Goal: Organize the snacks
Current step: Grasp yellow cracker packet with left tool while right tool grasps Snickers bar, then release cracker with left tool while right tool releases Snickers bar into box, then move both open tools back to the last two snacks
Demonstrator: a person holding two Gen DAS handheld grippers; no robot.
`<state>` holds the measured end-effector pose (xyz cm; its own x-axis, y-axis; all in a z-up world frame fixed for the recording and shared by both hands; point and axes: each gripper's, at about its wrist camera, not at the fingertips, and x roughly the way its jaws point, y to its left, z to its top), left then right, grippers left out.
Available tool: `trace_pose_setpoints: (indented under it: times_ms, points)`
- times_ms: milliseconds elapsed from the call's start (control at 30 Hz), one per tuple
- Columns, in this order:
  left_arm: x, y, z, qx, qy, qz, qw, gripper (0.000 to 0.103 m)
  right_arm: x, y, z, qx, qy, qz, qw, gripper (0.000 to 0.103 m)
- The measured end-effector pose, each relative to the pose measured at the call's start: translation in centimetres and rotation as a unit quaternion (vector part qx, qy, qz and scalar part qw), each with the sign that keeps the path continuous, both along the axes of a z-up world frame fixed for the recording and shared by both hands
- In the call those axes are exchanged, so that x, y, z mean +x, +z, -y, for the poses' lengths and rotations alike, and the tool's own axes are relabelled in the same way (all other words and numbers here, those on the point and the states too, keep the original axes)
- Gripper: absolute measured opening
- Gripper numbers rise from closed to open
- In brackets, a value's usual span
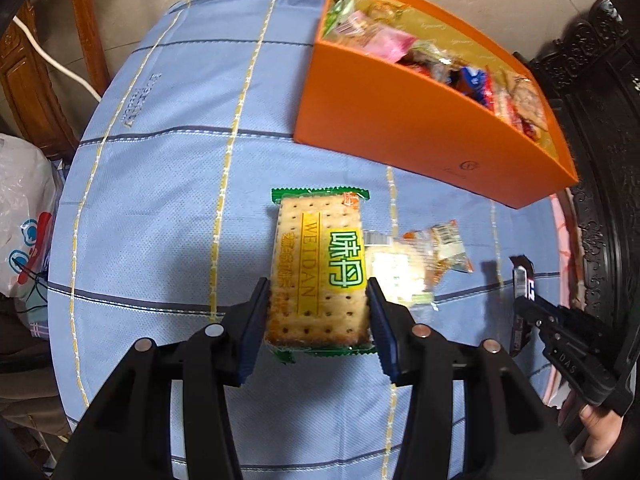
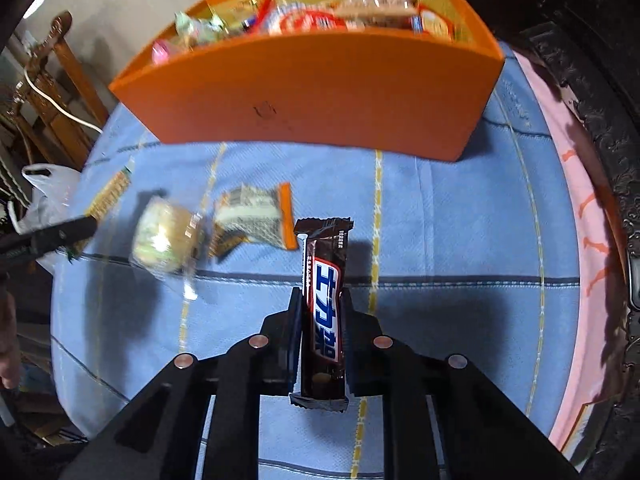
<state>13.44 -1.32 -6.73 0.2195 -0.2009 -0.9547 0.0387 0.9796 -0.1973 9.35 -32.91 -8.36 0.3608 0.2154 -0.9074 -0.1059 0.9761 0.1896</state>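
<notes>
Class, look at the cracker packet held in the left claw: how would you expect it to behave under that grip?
The cracker packet probably stays stiff, since it juts flat from the left claw without drooping. It is likely brittle: the biscuits could crack under hard squeezing. Its glossy wrapper may slip.

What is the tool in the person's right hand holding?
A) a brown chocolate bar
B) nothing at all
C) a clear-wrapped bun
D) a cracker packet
A: in the right wrist view the right tool is shut on a brown chocolate bar, lifted above the blue tablecloth; the cracker packet sits in the left tool instead.
</notes>
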Motion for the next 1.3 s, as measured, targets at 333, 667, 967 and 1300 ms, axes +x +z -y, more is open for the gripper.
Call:
trace_pose_setpoints:
  times_ms: [333,667,967,1300]
  points:
    - [1.2,5.3,2.1,-0.032,-0.034,0.053,0.9975,0.046,2.8,6.3,3.1,0.033,-0.023,0.078,0.996,0.017]
    - [11.1,10.5,7.6,-0.051,-0.062,0.129,0.9884,0.046,11.7,10.7,3.3,0.035,-0.052,0.155,0.986,0.017]
    - [15.7,8.8,11.0,0.035,-0.041,0.156,0.9863,0.093,15.0,10.0,5.0,0.1,-0.127,0.172,0.972,0.083]
    - [8.6,4.6,9.8,0.06,-0.078,0.095,0.9907,0.093,9.7,5.6,5.1,0.09,-0.108,0.112,0.984,0.084]
